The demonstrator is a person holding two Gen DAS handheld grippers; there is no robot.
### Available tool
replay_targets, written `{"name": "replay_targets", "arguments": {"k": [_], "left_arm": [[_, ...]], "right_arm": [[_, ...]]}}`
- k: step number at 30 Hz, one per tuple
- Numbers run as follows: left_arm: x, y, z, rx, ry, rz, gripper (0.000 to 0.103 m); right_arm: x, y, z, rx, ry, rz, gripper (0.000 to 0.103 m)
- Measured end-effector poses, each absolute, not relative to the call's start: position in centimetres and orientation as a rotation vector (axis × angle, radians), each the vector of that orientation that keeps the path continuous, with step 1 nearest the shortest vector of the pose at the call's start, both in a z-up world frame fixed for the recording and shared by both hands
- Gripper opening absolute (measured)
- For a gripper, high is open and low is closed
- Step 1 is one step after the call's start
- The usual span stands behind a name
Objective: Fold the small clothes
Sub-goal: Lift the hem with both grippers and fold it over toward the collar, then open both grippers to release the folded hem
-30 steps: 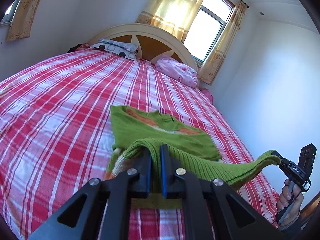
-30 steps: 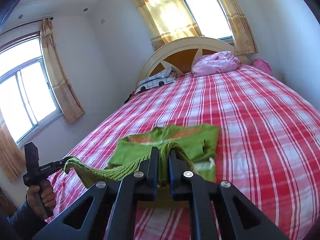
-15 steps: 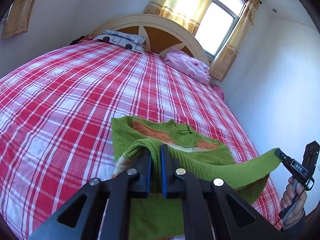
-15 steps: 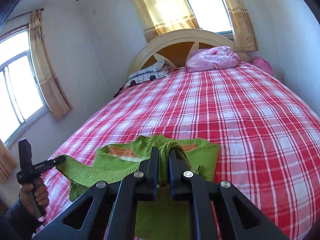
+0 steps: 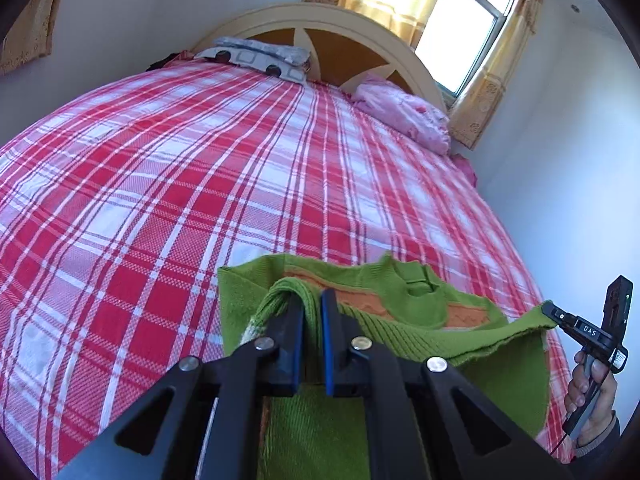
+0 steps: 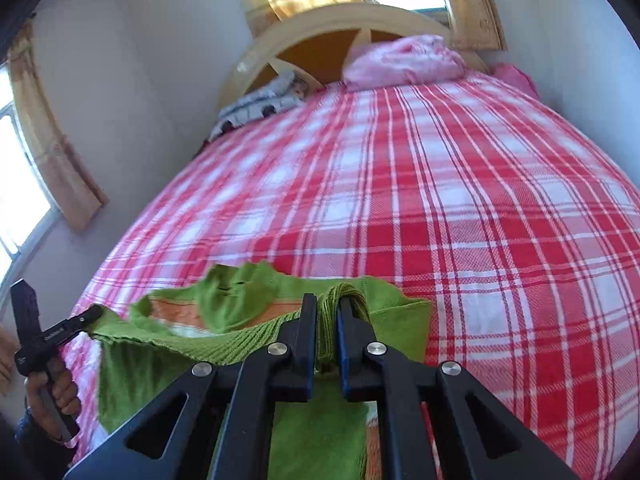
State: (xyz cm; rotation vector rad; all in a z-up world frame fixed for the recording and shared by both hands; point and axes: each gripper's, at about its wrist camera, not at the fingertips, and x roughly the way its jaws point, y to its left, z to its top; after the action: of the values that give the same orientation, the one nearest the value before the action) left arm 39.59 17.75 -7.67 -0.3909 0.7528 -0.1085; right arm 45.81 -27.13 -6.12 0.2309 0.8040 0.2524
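Left tool, at 6 o'clock in its own view: jaws pinched tight on a bunched edge of the green sweater, ribbed knit pressed between the blue pads. Right tool, same position in its own view: also clamped on a bunched green edge. Each tool shows in the other's camera: the right tool at 4 o'clock of the left view, tip gripping a corner of the knit, a hand on its handle; the left tool at 8 o'clock of the right view, likewise on a corner, hand below it.

Between the two tools the held edge hangs as a taut-to-sagging band, lifted off the bed. Below it a green panel drapes toward 6 o'clock.

Just beyond the tools, the rest of the sweater lies flat on the bed: neck opening and an orange patterned band face up, toward 12 o'clock from the tool tips. Sweater sits at the near end of the bed, on the red-and-white plaid sheet.

Far end, 12 o'clock: grey-patterned pillow and pink pillow against a cream arched headboard. Behind it, a window with yellow curtains. The right view is slightly blurred.
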Motion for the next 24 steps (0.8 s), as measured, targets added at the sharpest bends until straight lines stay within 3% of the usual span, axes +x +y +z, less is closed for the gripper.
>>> {"name": "replay_targets", "arguments": {"k": [6,8,9,10,12,14,19,24], "left_arm": [[41.6,16.9,-9.8,-0.352,0.786,-0.056,0.016],[41.9,16.9,-10.5,-0.358,0.800,-0.050,0.022],[41.7,16.9,-10.7,-0.360,0.807,-0.042,0.029],[41.5,16.9,-10.8,-0.360,0.807,-0.038,0.040],[40.6,17.2,-10.7,-0.367,0.800,-0.018,0.046],[39.4,17.5,-10.4,-0.375,0.793,-0.016,0.046],[35.6,18.1,-10.3,-0.347,0.772,0.025,0.063],[35.4,17.0,-11.2,-0.250,0.810,0.064,0.063]], "right_arm": [[49.5,-26.9,-9.8,0.212,0.890,0.229,0.012],[50.2,-26.8,-10.6,0.172,0.907,0.198,0.028],[50.3,-26.9,-10.7,0.159,0.903,0.187,0.054],[50.1,-27.2,-10.7,0.159,0.885,0.184,0.070],[49.5,-27.9,-10.3,0.178,0.864,0.179,0.070],[48.4,-28.7,-9.8,0.194,0.851,0.165,0.070],[44.1,-28.6,-8.1,0.159,0.816,0.197,0.069],[42.9,-24.4,-7.9,0.057,0.850,0.342,0.068]]}}
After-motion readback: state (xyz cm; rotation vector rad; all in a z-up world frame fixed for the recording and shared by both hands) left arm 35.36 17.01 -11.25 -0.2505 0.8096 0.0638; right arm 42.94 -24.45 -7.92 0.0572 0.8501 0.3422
